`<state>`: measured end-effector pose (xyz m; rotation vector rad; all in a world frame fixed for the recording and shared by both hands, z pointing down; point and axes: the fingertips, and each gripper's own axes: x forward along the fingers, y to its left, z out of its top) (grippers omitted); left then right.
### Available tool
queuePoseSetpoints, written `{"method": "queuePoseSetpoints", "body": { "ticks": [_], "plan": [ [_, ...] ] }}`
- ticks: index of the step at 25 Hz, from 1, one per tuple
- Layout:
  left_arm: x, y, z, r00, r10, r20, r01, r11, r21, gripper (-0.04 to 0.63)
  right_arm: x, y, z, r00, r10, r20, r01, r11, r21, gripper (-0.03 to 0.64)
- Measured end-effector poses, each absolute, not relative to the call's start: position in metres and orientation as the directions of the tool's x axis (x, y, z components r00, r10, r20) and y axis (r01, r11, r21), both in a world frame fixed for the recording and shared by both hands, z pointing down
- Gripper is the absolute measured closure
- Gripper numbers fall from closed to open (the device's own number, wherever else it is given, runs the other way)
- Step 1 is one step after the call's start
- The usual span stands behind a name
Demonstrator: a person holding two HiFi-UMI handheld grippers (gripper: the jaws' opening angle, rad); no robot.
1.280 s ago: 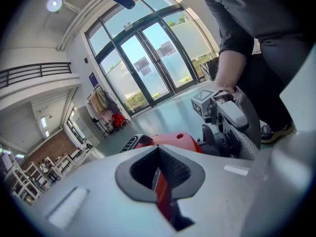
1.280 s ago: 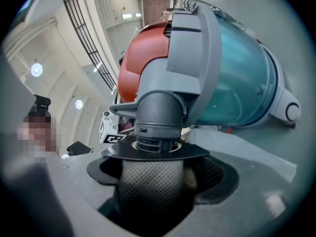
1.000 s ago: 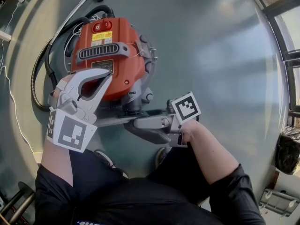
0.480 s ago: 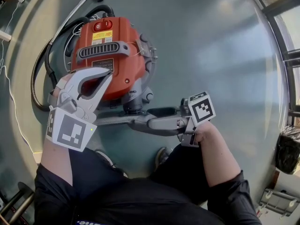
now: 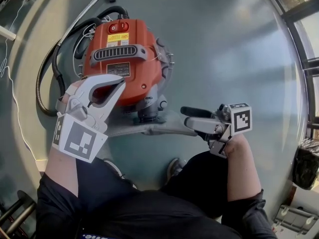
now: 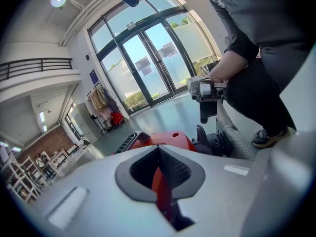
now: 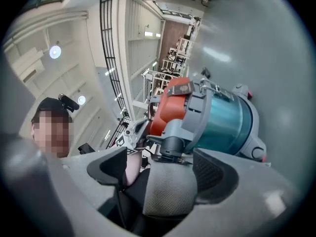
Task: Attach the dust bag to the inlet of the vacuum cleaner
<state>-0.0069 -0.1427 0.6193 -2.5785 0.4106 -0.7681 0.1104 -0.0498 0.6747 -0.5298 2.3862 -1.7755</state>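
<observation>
On the glossy grey-green floor [image 5: 224, 44], the red vacuum cleaner [image 5: 124, 59] stood in front of the seated person, its black hose [image 5: 47, 78] looping round its left side. The grey dust bag [image 5: 144, 128] lay flat on the floor just below the machine. One part of it sat up against the dark inlet [image 5: 148, 114] at the base, and the rest stretched out to the right.

The left gripper [image 5: 121, 82] rested with its tips against the edge of the red housing. Its jaws were pressed together, with only a thin red strip showing in the slit between them, and no view showed whether they pinched anything.

The right gripper [image 5: 185, 116] was held to the right of the inlet, pointing back at it. Its jaws were spread and the mesh end of the bag lay between them, close to one pad, with a gap at the other.
</observation>
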Motion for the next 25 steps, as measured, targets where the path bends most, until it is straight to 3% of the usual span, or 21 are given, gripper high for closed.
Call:
{"method": "queuePoseSetpoints", "body": {
  "ticks": [3, 7, 9, 16, 25],
  "plan": [
    [-0.021, -0.138, 0.601, 0.812, -0.403, 0.422, -0.196, -0.870, -0.453, 0.580, 0.123, -0.061, 0.656, -0.890, -0.441, 0.119, -0.270, 0.297, -0.916, 0.221],
    [-0.047, -0.135, 0.563, 0.827, -0.487, 0.282, -0.407, -0.864, -0.296, 0.580, 0.110, -0.072, 0.631, -0.846, -0.508, 0.159, -0.396, 0.400, -0.827, 0.225],
    [-0.051, -0.130, 0.548, 0.834, -0.504, 0.226, -0.454, -0.859, -0.238, 0.580, 0.093, -0.071, 0.621, -0.851, -0.494, 0.181, -0.435, 0.467, -0.770, 0.225],
    [-0.041, -0.103, 0.540, 0.877, -0.438, 0.198, -0.428, -0.899, -0.089, 0.580, 0.060, -0.061, 0.599, -0.850, -0.449, 0.277, -0.522, 0.641, -0.563, 0.235],
    [-0.025, -0.094, 0.545, 0.902, -0.370, 0.221, -0.382, -0.924, 0.013, 0.580, 0.062, -0.078, 0.563, -0.807, -0.543, 0.233, -0.583, 0.664, -0.468, 0.407]
  ]
}}
